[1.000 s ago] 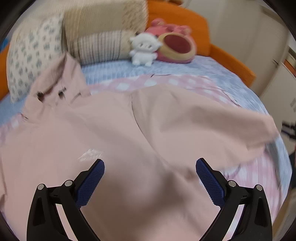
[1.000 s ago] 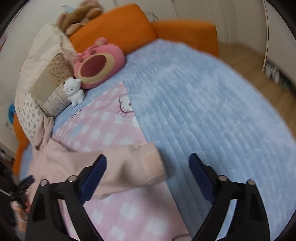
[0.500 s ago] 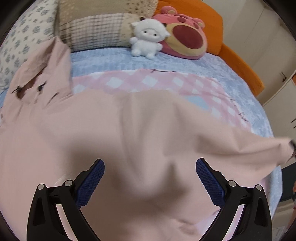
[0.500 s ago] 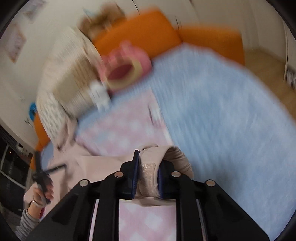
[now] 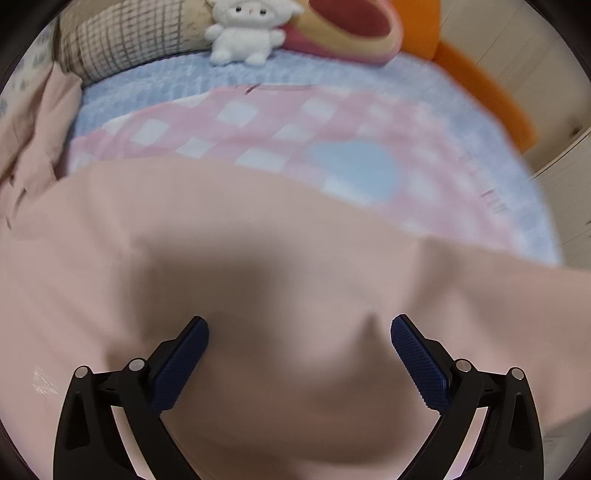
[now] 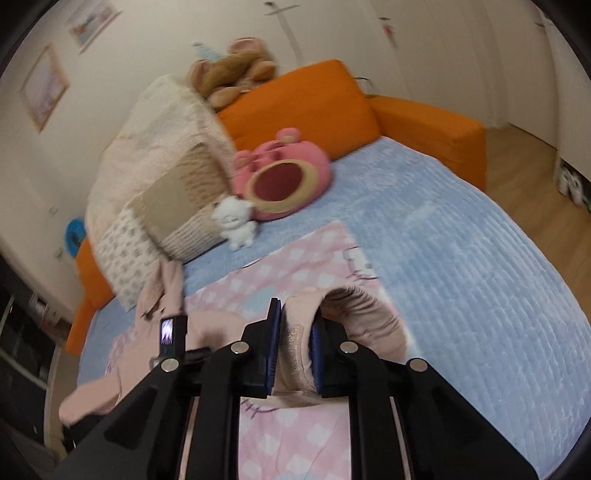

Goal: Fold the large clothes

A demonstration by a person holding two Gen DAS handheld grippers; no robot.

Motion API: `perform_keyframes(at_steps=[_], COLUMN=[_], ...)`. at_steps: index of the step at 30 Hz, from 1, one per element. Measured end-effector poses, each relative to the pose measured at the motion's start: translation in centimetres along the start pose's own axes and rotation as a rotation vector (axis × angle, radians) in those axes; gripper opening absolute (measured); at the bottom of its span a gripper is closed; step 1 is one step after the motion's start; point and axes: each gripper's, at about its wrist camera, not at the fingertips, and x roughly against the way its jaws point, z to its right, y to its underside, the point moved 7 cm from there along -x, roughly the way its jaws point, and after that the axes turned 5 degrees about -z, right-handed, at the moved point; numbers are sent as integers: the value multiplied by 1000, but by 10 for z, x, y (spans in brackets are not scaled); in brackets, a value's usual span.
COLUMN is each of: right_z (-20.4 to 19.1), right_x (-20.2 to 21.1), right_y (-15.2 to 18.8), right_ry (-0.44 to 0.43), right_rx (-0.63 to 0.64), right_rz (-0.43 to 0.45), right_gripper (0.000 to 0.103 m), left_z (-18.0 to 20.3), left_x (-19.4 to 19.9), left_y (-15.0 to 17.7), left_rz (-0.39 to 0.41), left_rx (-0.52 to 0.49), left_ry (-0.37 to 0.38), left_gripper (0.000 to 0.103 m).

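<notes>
A large pale pink hooded garment [image 5: 258, 229] lies spread on the bed and fills the lower half of the left wrist view. My left gripper [image 5: 299, 325] hovers close over its body, jaws wide open, with nothing pinched between the blue pads [image 5: 177, 369]. In the right wrist view my right gripper [image 6: 295, 317] is shut on the ribbed cuff of a sleeve [image 6: 354, 310], which is lifted off the bed and bulges out to the right of the jaws. The rest of the garment [image 6: 147, 354] trails down to the left.
A pink checked blanket [image 5: 280, 122] lies under the garment on a blue bed cover [image 6: 461, 258]. At the head are a white plush toy [image 5: 243, 33], a pink bear cushion [image 6: 284, 181], pillows [image 6: 173, 206] and an orange backrest [image 6: 306, 107]. Wooden floor [image 6: 535, 166] is at right.
My right gripper closed on the sleeve cuff and rose with it, pulling the sleeve up. My left gripper moved forward and lower over the garment's body, still open.
</notes>
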Motion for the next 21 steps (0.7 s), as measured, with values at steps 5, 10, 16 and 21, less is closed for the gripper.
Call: perform_keyframes(at_steps=[5, 10, 16, 21], right_z=[-103, -216, -261, -207], right_x=[37, 80, 54, -4], right_y=[35, 110, 218, 266], right_ry=[-198, -462, -518, -84], right_rx=[191, 402, 477, 510], right_rz=[18, 23, -92, -76], right_gripper=[14, 11, 10, 72], left_z=[-22, -61, -109, -132], left_x=[66, 114, 115, 98], left_y=[-5, 14, 52, 80], left_rz=[66, 69, 49, 29], left_rx=[38, 61, 130, 157], left_ry=[79, 146, 162, 176], left_gripper=[100, 100, 100, 100])
